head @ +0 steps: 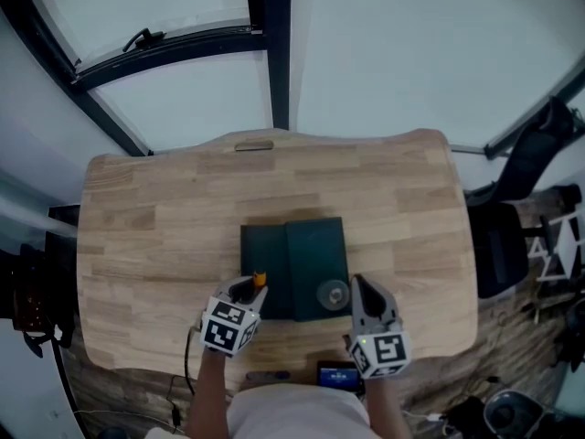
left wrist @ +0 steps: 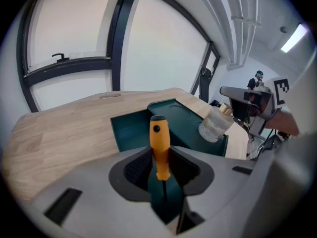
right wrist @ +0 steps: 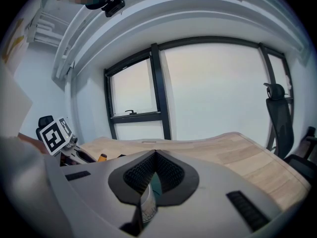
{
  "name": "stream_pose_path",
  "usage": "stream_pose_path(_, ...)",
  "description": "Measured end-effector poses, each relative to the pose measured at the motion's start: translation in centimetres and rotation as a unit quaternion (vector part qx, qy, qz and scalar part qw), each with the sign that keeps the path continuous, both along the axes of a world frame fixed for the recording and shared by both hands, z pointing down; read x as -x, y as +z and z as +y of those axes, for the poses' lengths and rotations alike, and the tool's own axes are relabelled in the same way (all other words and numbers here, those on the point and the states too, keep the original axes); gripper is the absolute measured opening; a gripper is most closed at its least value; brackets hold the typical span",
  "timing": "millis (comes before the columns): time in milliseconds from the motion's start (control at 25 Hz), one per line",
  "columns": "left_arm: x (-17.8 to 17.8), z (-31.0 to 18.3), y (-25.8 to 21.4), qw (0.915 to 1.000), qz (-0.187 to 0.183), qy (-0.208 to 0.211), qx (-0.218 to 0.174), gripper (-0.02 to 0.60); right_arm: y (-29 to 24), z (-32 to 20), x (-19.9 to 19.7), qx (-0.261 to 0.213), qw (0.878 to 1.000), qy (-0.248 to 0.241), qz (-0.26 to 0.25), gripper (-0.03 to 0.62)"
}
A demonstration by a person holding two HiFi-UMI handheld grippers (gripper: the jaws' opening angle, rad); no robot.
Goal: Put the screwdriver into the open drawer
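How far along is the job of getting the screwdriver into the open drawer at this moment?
Done: the drawer stands open, and the screwdriver is picked up, clamped in the left gripper. In hand: it is held at the drawer's near end, not yet inside. Left: lower it in and release. The right gripper is shut on nothing, beside the glass jar.
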State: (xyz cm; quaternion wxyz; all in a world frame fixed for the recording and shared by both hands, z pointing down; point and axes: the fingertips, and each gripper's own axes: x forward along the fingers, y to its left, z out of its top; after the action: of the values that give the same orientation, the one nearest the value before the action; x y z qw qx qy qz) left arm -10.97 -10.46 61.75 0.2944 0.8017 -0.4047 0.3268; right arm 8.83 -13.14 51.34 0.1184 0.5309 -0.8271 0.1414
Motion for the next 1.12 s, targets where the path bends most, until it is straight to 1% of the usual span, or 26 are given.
stream_pose_path(160, -0.2, 0.5, 1.1, 0.9996, -0.015, 0.016, 0.015, 0.104, 0.2, -0.2, -0.2, 0.003, 1.0, 0.004, 0.005, -0.004)
stream_pose_path(480, -0.7, 0.7, 2.1, 0.9983, -0.022, 0.039, 0.036, 0.104, 0.8, -0.3, -0.5, 0.01, 1.0, 0.014, 0.003, -0.003)
stream_pose_path(680, -0.9, 0.3, 2.6, 0.9976, -0.02, 0.044, 0.048, 0.104, 1.4, -0.5, -0.7, 0.017, 1.0, 0.02, 0.003, -0.004)
stream_pose_path(880, -1.2, 0.3, 3.0, 0.9958, -0.02, 0.049, 0.074, 0.104, 1.8, -0.7, -1.0, 0.023, 0.999, 0.026, 0.006, -0.003)
stream_pose_path(1120, -1.2, -0.3, 3.5, 0.994, -0.017, 0.043, 0.099, 0.104, 2.5, -1.0, -1.1, 0.032, 0.999, 0.032, 0.005, -0.003)
